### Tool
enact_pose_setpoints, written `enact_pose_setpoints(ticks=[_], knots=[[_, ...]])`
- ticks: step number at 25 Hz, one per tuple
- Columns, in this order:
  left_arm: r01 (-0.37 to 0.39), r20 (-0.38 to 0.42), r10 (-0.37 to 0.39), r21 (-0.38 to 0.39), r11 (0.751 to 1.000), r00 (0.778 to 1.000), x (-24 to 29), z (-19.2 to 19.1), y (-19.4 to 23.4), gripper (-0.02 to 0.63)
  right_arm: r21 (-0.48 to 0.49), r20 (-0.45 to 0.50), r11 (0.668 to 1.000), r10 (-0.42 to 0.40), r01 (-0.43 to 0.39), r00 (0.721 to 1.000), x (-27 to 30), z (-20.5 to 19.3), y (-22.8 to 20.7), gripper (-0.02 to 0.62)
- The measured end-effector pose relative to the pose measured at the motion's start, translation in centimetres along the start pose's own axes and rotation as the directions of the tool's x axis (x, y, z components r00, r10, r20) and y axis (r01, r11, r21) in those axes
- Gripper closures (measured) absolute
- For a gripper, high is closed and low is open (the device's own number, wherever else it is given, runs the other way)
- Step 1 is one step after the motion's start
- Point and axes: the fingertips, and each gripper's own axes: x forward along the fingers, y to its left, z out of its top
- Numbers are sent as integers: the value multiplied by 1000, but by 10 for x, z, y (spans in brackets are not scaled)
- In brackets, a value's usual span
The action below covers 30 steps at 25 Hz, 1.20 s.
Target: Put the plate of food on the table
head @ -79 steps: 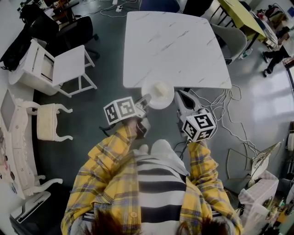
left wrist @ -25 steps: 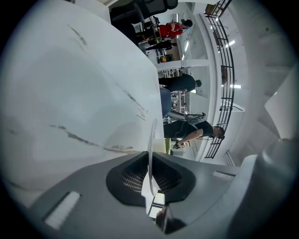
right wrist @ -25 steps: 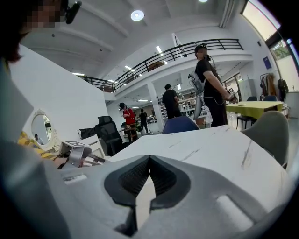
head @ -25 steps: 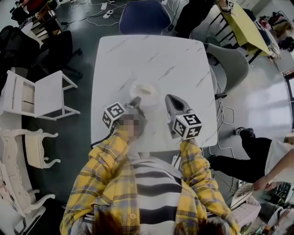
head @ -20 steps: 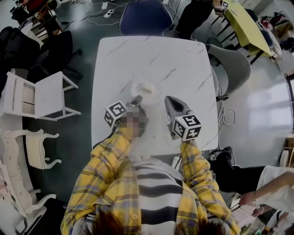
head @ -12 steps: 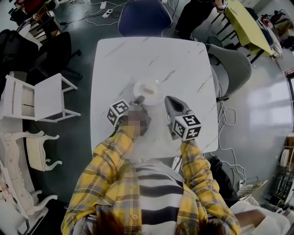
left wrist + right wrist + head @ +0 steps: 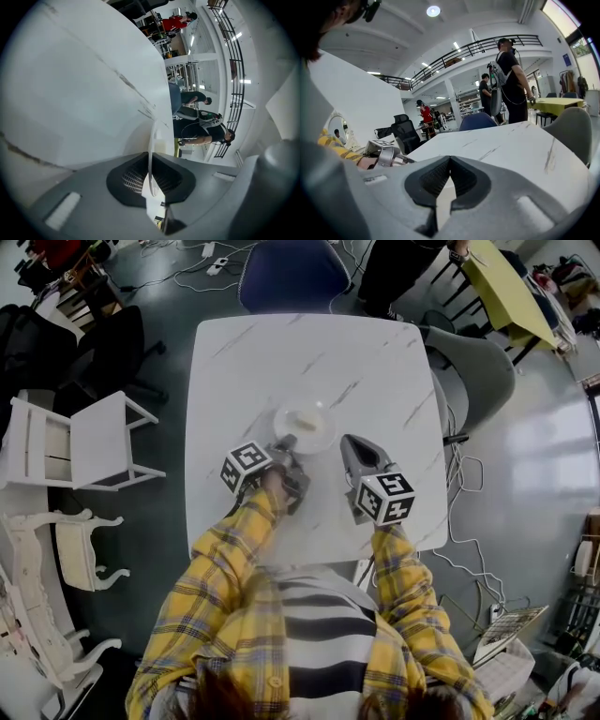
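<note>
Grey floor (image 7: 534,474) around a white marbled tabletop (image 7: 375,362). Blue chair (image 7: 298,276) at its far edge, grey chair (image 7: 480,367) at its right, white wooden chair (image 7: 94,437) well off to the left. Person in a yellow plaid shirt (image 7: 234,559) at the near edge, both arms out over the tabletop.

Left hand-held gripper (image 7: 286,444) reaches the near rim of the plate (image 7: 305,427); in the left gripper view its jaws are narrow, clamped on the thin white rim (image 7: 151,154), seen edge-on. Right hand-held gripper (image 7: 354,448) is just right of the plate, apart from it; in the right gripper view its jaws meet with nothing between them.

Plate is over the middle of the tabletop, toward the near side; cannot tell if its base touches. Pale food (image 7: 306,418) lies in its centre.
</note>
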Motion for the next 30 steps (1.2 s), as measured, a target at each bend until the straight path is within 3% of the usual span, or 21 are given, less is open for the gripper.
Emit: enact_pose_setpoints(ticks=[22,27,30], knots=[[-10,-78,1,-105,994,997,1,-12,7,581,-10,-21,1000,18,-18,1000,9,-8,13,597],[-3,-83,-7,-118,993,997,1,-14,3,518,-11,-15,1000,19,-19,1000,6,-7,14,597],[-31,-85,22,-114,993,996,-2,-15,7,548,-10,-13,1000,20,-20,1000,5,-7,15,597]])
